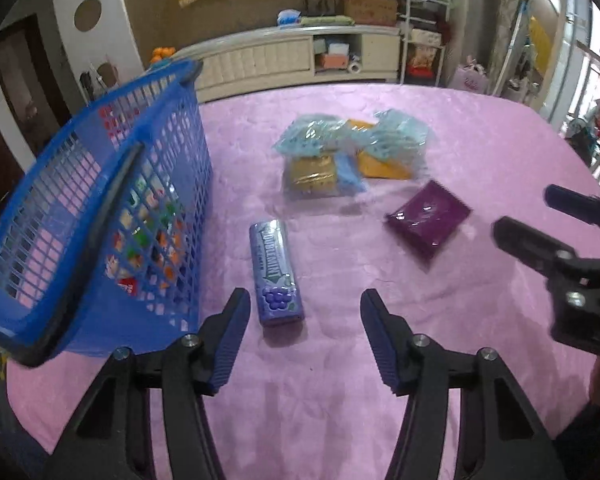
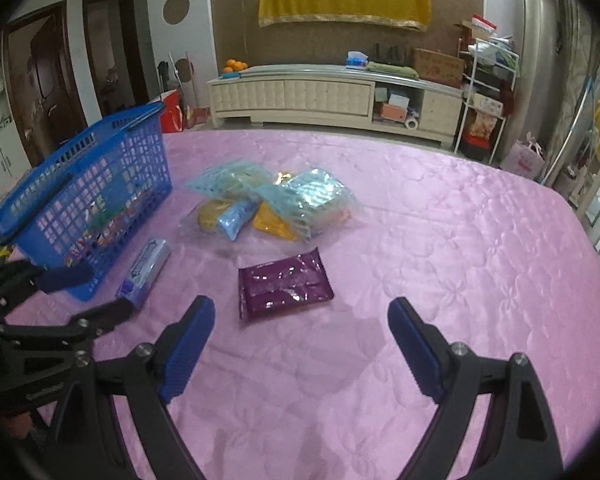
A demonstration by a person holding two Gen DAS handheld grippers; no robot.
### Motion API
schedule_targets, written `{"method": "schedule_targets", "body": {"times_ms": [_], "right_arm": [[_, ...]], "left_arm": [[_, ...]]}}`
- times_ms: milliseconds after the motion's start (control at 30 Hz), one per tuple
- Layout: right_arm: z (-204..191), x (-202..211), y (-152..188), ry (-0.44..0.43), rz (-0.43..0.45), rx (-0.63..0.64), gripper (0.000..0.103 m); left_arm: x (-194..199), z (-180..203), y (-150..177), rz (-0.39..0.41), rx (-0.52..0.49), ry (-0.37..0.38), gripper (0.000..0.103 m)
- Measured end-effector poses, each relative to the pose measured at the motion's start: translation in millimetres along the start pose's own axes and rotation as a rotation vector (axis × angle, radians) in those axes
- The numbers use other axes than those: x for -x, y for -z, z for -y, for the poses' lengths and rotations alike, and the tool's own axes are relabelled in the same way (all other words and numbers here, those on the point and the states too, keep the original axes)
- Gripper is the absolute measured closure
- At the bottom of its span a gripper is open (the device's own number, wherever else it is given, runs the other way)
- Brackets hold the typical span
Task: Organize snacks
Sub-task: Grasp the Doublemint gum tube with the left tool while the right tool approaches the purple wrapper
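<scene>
A blue mesh basket (image 1: 100, 208) stands at the table's left and holds colourful snacks; it also shows in the right wrist view (image 2: 92, 196). A purple Doublemint gum pack (image 1: 276, 272) lies on the pink tablecloth, just ahead of my open, empty left gripper (image 1: 304, 320). A dark purple snack packet (image 2: 284, 284) lies just ahead of my open, empty right gripper (image 2: 300, 320). It also shows in the left wrist view (image 1: 428, 218). A heap of light-blue and yellow snack bags (image 1: 348, 152) lies further back.
The pink quilted tablecloth (image 2: 460, 260) covers the table. A white low cabinet (image 2: 332, 96) and a shelf rack (image 2: 484, 92) stand beyond the far edge. The left gripper shows at the left of the right wrist view (image 2: 84, 292).
</scene>
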State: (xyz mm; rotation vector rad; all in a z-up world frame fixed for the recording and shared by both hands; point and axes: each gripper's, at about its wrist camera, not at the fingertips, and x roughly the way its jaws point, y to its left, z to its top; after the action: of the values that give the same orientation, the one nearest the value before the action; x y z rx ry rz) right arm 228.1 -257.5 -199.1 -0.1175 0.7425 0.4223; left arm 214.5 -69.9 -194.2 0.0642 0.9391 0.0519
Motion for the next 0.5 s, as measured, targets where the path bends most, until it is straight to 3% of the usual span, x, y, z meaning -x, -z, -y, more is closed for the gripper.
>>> {"method": "schedule_targets", "body": {"times_ms": [200,500], "right_arm": [[3,-16,2,0.043,-0.038,0.016,0.012],[8,-22,2,0.026,-0.068,-0.023,0.012]], "left_arm": [[-26,-1,-4,-0.04,-0.021,-0.04,0.048],[-50,-13,-7,-0.101,0.045,-0.003,0.055]]}}
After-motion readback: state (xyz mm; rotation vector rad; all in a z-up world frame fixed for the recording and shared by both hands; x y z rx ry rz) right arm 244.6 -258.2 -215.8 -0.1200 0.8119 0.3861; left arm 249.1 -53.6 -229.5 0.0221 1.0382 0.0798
